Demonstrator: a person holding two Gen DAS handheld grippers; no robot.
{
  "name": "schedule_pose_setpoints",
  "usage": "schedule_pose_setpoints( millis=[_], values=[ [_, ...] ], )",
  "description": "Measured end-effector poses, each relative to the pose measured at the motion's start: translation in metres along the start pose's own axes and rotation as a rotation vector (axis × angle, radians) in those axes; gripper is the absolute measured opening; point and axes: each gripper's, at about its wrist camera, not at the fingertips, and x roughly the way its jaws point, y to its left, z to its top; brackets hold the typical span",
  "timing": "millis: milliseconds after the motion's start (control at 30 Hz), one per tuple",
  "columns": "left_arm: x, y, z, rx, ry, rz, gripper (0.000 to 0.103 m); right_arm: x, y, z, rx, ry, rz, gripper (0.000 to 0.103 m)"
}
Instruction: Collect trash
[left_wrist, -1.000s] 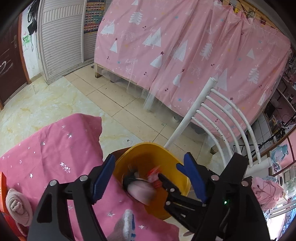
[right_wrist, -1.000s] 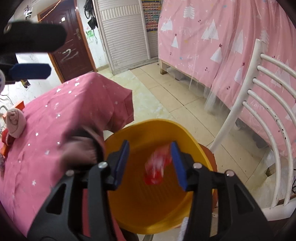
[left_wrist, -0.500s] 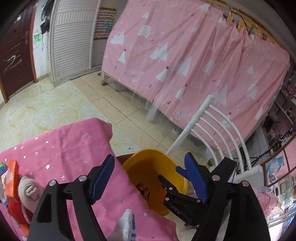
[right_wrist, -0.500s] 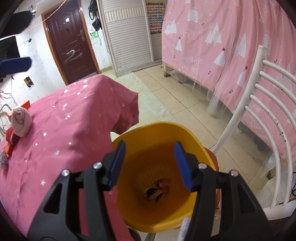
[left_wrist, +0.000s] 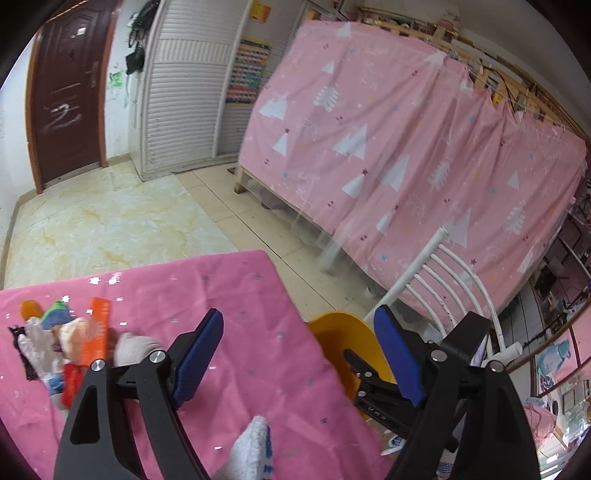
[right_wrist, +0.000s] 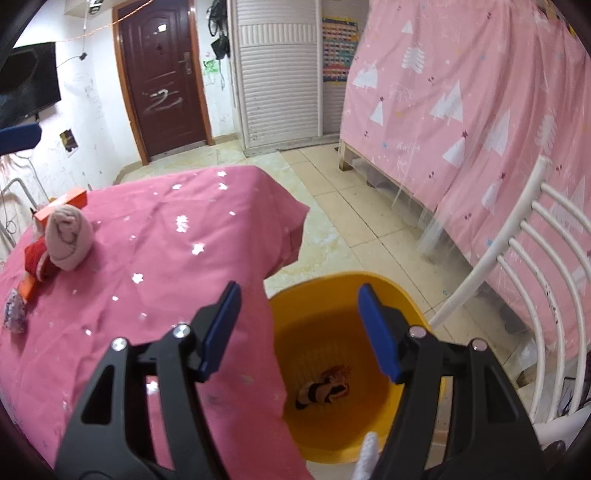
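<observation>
A yellow bin (right_wrist: 369, 295) stands beside the pink-clothed table (right_wrist: 147, 266), with a crumpled wrapper (right_wrist: 325, 387) at its bottom. The bin's rim also shows in the left wrist view (left_wrist: 343, 332). My right gripper (right_wrist: 299, 325) is open and empty above the bin's near edge. My left gripper (left_wrist: 299, 358) is open and empty over the table's right part. A pile of items lies at the table's left: an orange box (left_wrist: 96, 332), rolled pink socks (right_wrist: 70, 236), a red wrapper (right_wrist: 37, 258) and a small packet (right_wrist: 14, 312).
A white slatted chair (right_wrist: 535, 288) stands right of the bin. A pink curtain (right_wrist: 461, 103) hangs behind it. Tiled floor (left_wrist: 110, 221), a brown door (right_wrist: 162, 74) and a white shutter cabinet (right_wrist: 277, 74) lie beyond the table.
The red wrapper dropped from my right gripper into the bin. Both grippers rose and pulled back. My left gripper swung left, over the table.
</observation>
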Motion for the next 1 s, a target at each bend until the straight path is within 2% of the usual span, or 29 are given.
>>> schedule_pose_setpoints(
  millis=[167, 333, 567, 767, 1000],
  values=[
    [-0.028, 0.037, -0.004, -0.029, -0.045, 0.046, 0.077, -0.009, 0.023, 0.011, -0.039, -0.019, 0.0, 0.063],
    [-0.056, 0.079, -0.005, -0.068, -0.088, 0.133, 0.078, -0.014, 0.049, 0.02, -0.088, -0.026, 0.021, 0.063],
    [-0.093, 0.14, -0.011, -0.12, -0.114, 0.238, 0.08, -0.012, 0.095, 0.029, -0.139, -0.028, 0.1, 0.063],
    [-0.107, 0.178, -0.037, -0.123, -0.079, 0.304, 0.081, -0.007, 0.135, 0.037, -0.19, -0.02, 0.163, 0.063],
    [-0.103, 0.194, -0.071, -0.088, -0.027, 0.319, 0.082, -0.004, 0.172, 0.041, -0.243, -0.014, 0.19, 0.063]
  ],
)
